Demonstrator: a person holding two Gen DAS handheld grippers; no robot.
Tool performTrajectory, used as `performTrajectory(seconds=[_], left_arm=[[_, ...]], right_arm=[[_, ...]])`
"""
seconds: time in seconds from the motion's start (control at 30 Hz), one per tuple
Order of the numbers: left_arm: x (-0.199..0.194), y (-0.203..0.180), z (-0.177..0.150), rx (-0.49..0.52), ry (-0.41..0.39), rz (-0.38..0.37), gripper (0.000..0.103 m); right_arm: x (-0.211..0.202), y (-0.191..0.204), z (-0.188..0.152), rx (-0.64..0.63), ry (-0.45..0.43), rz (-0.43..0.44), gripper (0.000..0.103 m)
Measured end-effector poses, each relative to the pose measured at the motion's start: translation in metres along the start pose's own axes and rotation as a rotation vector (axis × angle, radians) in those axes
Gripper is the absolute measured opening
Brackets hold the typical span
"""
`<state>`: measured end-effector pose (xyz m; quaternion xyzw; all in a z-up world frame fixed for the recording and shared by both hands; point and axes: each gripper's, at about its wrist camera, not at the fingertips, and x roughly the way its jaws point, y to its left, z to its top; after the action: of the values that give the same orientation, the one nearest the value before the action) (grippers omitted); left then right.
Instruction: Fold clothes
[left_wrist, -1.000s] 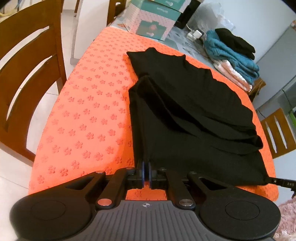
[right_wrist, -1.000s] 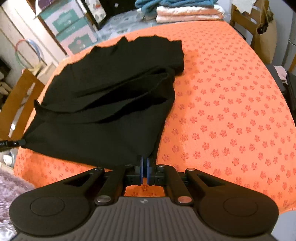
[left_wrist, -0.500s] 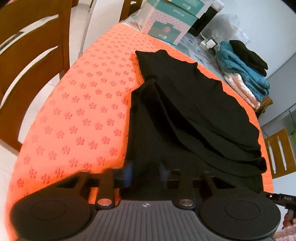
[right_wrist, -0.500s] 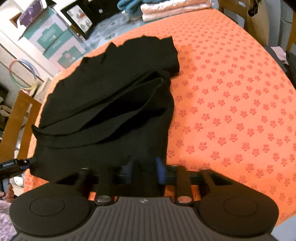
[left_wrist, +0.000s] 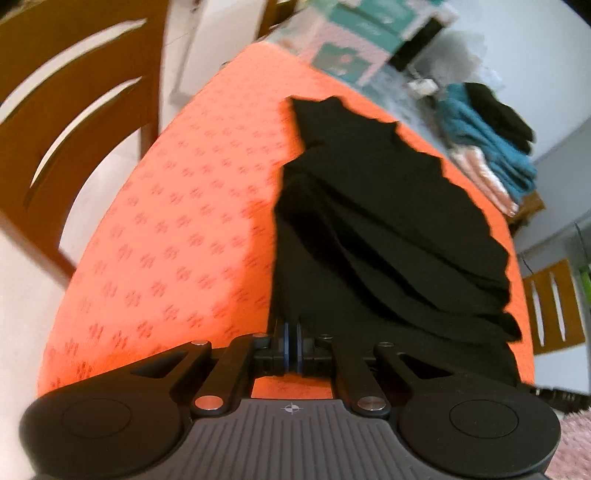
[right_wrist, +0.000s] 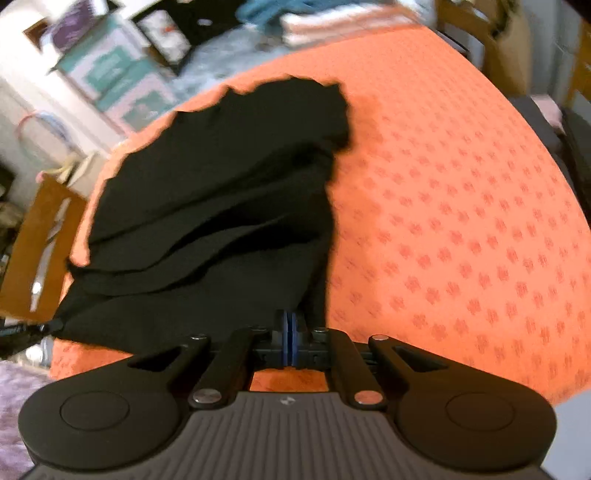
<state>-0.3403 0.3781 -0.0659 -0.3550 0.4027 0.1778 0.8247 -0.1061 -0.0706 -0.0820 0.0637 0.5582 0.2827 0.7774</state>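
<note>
A black garment (left_wrist: 373, 229) lies in loose folds on the orange flower-print table cover (left_wrist: 177, 221). My left gripper (left_wrist: 290, 343) is shut on the garment's near left corner. My right gripper (right_wrist: 289, 343) is shut on the garment's (right_wrist: 229, 206) near right corner. Both hold the near hem a little above the table's front edge, and the cloth bunches up ahead of the fingers. The other gripper's tip (right_wrist: 22, 328) shows at the far left of the right wrist view. Both views are blurred by motion.
A stack of folded clothes (left_wrist: 487, 129), teal, black and pale pink, sits at the table's far end. Cardboard boxes (left_wrist: 354, 40) stand behind it. Wooden chairs (left_wrist: 66, 122) flank the table, one also at the right (left_wrist: 550, 306). Bare orange cover (right_wrist: 461, 221) lies right of the garment.
Both grippers opened for a moment, then shut again on the near hem. They have since lifted and moved forward, and the garment has bunched up toward the far end.
</note>
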Motion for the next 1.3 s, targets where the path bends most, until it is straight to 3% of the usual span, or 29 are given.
performTrajectory(seconds=[0.13,0.2,0.27,0.43,0.57,0.83,1.03,1.3], left_arm=[[-0.002,0.006,0.008,-0.036,-0.035,0.005,0.011],[-0.003,0.008,0.011,-0.054,-0.053,0.008,0.013],[-0.003,0.011,0.015,-0.072,-0.071,0.011,0.023],[-0.002,0.009,0.03,-0.083,-0.096,0.002,0.03],[0.012,-0.009,0.04,-0.022,-0.076,-0.021,0.038],[0.058,-0.036,0.044,0.1,0.077,-0.034,0.041],[0.083,-0.038,0.053,0.073,0.12,-0.058,0.041],[0.106,-0.036,0.086,0.007,0.117,-0.113,0.04]], right_arm=[[0.012,-0.01,-0.005,0.007,0.025,-0.028,0.003],[0.008,-0.004,0.0,-0.042,0.005,-0.049,0.006],[0.004,0.002,0.004,-0.091,-0.015,-0.07,0.008],[-0.005,0.02,0.017,-0.225,-0.059,-0.114,0.018],[0.005,0.037,0.027,-0.306,-0.046,-0.081,0.025],[0.037,0.065,0.044,-0.415,0.028,0.011,0.026],[0.061,0.081,0.057,-0.484,0.089,0.063,0.028],[0.093,0.093,0.076,-0.545,0.183,0.083,0.028]])
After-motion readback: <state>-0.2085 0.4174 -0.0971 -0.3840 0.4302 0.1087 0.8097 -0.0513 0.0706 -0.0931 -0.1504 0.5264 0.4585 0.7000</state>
